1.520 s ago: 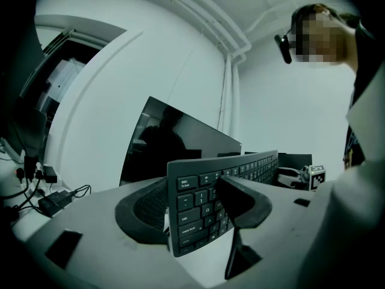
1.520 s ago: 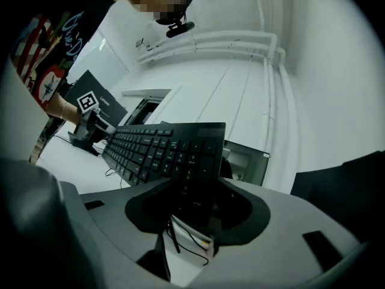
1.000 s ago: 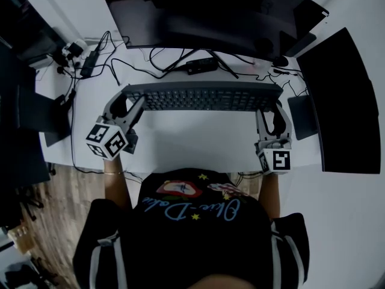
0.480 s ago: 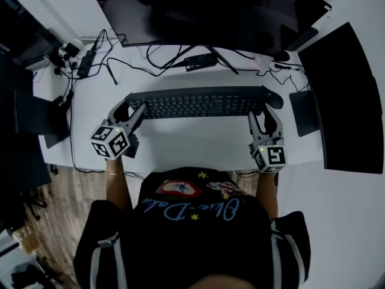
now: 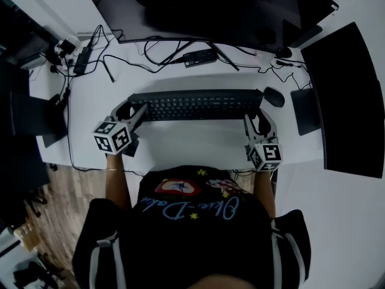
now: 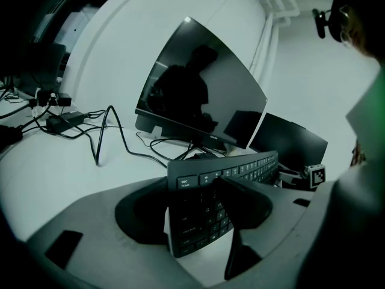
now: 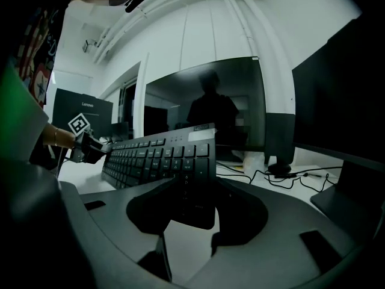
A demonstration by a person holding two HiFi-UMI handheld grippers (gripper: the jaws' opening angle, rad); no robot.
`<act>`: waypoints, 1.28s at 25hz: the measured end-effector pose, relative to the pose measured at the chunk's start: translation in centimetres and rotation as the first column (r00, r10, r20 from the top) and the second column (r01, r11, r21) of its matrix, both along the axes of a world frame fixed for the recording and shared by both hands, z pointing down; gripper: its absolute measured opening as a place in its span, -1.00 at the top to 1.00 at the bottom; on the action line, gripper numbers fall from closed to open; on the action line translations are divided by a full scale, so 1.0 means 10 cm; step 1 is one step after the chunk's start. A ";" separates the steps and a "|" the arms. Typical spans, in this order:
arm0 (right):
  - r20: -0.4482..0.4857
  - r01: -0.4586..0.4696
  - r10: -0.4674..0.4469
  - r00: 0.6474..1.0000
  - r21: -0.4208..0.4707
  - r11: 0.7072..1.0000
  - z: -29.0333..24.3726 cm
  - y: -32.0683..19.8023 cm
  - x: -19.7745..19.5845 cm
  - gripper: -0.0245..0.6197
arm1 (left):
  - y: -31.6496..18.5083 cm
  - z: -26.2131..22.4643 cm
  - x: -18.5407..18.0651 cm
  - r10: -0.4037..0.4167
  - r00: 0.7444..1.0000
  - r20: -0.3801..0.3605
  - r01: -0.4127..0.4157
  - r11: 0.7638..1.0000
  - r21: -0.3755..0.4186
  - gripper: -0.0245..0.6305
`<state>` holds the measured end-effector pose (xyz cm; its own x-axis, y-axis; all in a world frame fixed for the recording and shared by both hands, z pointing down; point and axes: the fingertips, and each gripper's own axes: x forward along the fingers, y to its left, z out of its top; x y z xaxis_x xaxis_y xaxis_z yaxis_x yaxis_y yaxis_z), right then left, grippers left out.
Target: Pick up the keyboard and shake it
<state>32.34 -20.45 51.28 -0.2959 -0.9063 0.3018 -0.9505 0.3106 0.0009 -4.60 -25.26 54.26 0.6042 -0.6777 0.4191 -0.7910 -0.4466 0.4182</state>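
A long black keyboard (image 5: 195, 104) spans between my two grippers, just over the white desk (image 5: 192, 143). My left gripper (image 5: 133, 109) is shut on its left end and my right gripper (image 5: 260, 120) on its right end. In the left gripper view the keyboard (image 6: 240, 170) runs away between the jaws of the left gripper (image 6: 198, 212), escape-key corner nearest. The right gripper view shows the keyboard (image 7: 162, 152) tilted up, its number-pad end inside the right gripper (image 7: 195, 206). Whether its underside touches the desk is hidden.
A wide dark monitor (image 5: 210, 5) stands behind the keyboard, a second dark screen (image 5: 343, 95) at the right. A black mouse (image 5: 274, 96) and a dark pad (image 5: 305, 110) lie off the keyboard's right end. Cables (image 5: 120, 59) and a small black box (image 5: 200, 57) lie behind.
Both grippers and the keyboard have sunk toward the desk together, looking smaller from the head view. The mouse beside the right end has come into sight.
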 end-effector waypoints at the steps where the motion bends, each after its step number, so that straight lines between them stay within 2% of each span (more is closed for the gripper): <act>1: 0.003 0.000 0.000 1.000 -0.012 1.000 0.04 0.00 0.00 0.40 | 0.00 0.03 0.00 -0.002 1.000 0.003 0.002 1.000 -0.008 0.19; 9: 0.046 -0.001 0.006 0.999 -0.107 0.994 0.32 -0.03 0.03 0.40 | -0.06 0.16 0.02 -0.008 0.999 0.031 0.010 0.999 -0.034 0.19; 15: 0.093 0.000 0.022 0.995 -0.229 0.974 0.57 -0.06 0.05 0.40 | -0.09 0.30 0.04 -0.020 0.999 0.048 0.023 0.998 -0.063 0.19; 26: 0.119 -0.005 0.051 0.992 -0.355 0.935 0.85 -0.08 0.06 0.42 | -0.18 0.44 0.09 -0.015 0.997 0.082 0.023 0.995 -0.096 0.19; 32: 0.137 -0.009 0.067 0.988 -0.386 0.923 0.92 -0.07 0.07 0.42 | -0.23 0.54 0.10 -0.014 0.997 0.080 0.024 0.992 -0.125 0.18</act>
